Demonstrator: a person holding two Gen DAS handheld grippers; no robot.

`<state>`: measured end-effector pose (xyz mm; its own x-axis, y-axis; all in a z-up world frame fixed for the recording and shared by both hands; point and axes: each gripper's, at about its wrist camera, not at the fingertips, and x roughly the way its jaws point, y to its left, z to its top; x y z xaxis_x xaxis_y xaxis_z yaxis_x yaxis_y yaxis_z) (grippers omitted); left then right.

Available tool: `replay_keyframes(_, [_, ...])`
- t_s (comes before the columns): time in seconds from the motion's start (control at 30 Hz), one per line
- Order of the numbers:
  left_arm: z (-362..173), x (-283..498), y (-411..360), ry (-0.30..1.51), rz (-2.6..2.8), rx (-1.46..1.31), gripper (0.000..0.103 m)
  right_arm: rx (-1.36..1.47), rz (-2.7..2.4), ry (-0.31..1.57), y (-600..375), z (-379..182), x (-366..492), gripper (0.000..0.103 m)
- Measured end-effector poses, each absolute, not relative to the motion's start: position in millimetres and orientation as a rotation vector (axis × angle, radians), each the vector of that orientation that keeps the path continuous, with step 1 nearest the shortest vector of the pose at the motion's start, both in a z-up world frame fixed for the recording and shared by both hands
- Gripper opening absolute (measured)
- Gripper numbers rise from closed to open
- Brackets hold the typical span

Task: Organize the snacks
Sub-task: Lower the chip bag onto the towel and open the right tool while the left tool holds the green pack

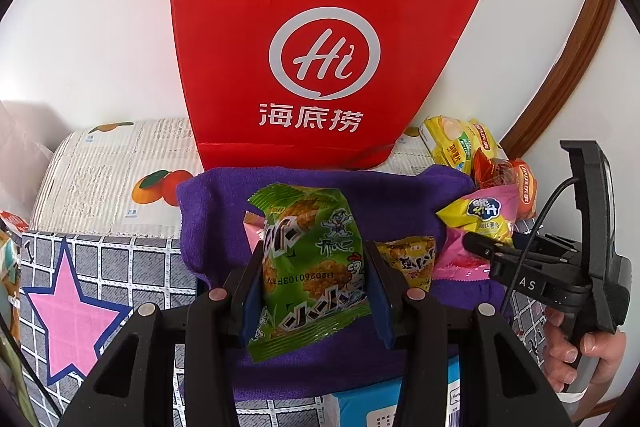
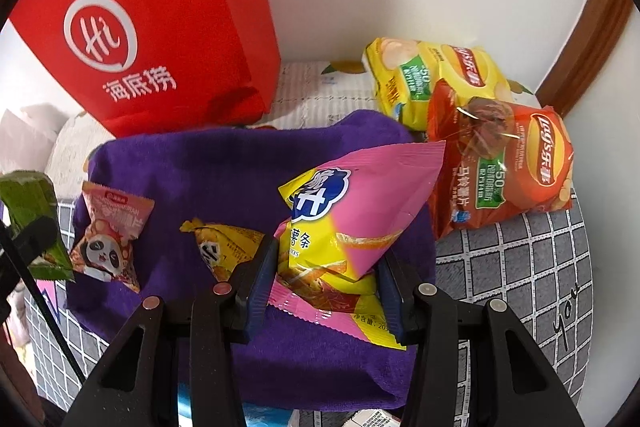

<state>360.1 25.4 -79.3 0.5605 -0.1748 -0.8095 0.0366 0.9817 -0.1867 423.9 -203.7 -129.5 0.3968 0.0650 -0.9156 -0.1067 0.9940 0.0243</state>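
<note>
My left gripper point(image 1: 314, 291) is shut on a green snack packet point(image 1: 310, 263), held over the purple towel point(image 1: 224, 211). My right gripper point(image 2: 326, 285) is shut on a pink and yellow potato-stick bag point(image 2: 352, 211) above the same purple towel point(image 2: 192, 167). On the towel lie a small panda packet point(image 2: 110, 231) and a small yellow packet point(image 2: 224, 243). The yellow packet point(image 1: 412, 259) also shows just right of my left gripper. A red paper bag point(image 1: 316, 39) stands upright behind the towel. The right gripper point(image 1: 500, 251) with its bag point(image 1: 480, 215) appears at the right of the left wrist view.
A yellow chip bag point(image 2: 428, 75) and an orange chip bag point(image 2: 500, 167) lie at the back right by the wall. A checked cloth with a pink star point(image 1: 72, 311) covers the surface. A wooden trim point(image 2: 592, 39) runs along the wall at right. A blue box point(image 1: 368, 407) lies under the towel's front edge.
</note>
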Motion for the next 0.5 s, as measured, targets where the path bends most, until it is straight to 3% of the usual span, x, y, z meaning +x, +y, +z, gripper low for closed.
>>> replay_keyframes(0.5, [-79.3,359.9,26.3,0.969,-0.123,-0.158,0.043,-0.046,0.100,1.185,-202.4,-141.0,426.9,0.048])
